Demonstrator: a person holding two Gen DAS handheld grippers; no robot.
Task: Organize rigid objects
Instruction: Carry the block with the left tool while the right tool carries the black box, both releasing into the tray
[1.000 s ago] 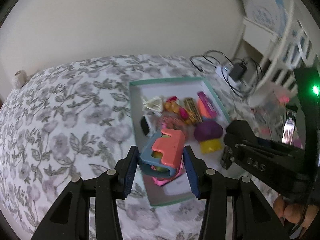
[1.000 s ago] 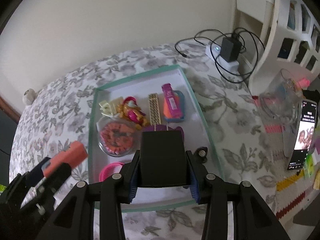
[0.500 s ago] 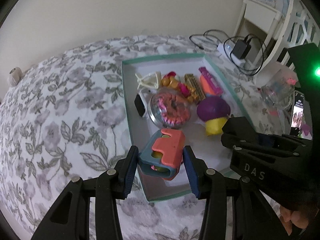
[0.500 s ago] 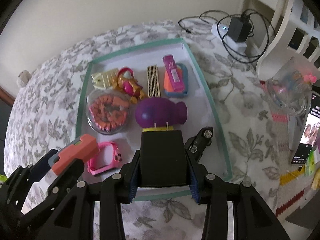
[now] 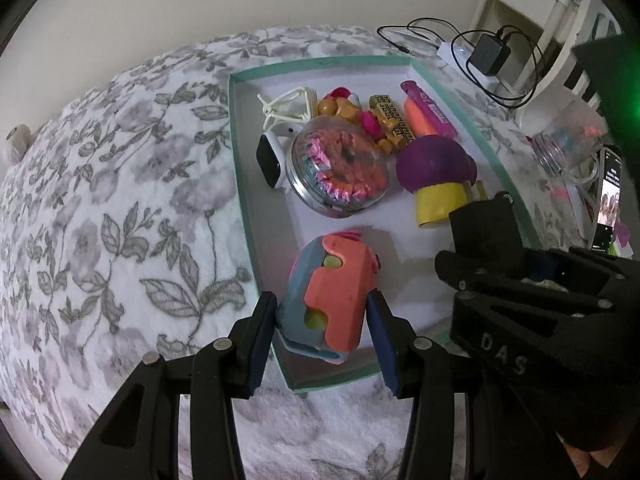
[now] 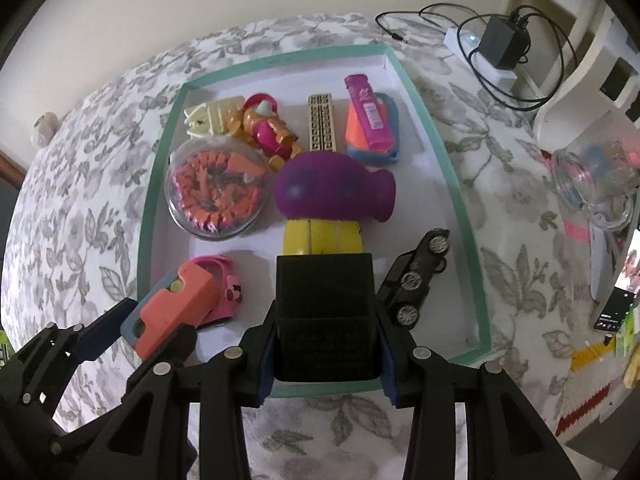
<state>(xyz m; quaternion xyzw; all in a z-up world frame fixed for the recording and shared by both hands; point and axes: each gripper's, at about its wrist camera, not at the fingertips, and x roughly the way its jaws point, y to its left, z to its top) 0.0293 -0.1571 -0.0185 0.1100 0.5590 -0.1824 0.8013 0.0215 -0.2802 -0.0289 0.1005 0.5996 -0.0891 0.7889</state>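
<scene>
Left tool [image 5: 322,326]: clamped on an orange-and-blue toy block [image 5: 330,300], held over the near left corner of the teal-rimmed tray [image 5: 236,152]. Since a second ago it has sunk towards the tray floor, the pink toy watch [image 6: 224,284] now lying just behind it. Release looks close.

Right tool [image 6: 325,350]: clamped on a black box [image 6: 325,312], also lower than before, at the tray's near middle between the watch and a black toy car [image 6: 416,280], just before the purple-and-yellow toy [image 6: 332,200]. Both items seem about to join those already sorted.

Writing: "DAS" moulded on the right tool's body in the left view. The pink tube [image 6: 366,112] bears print too small to read.
</scene>
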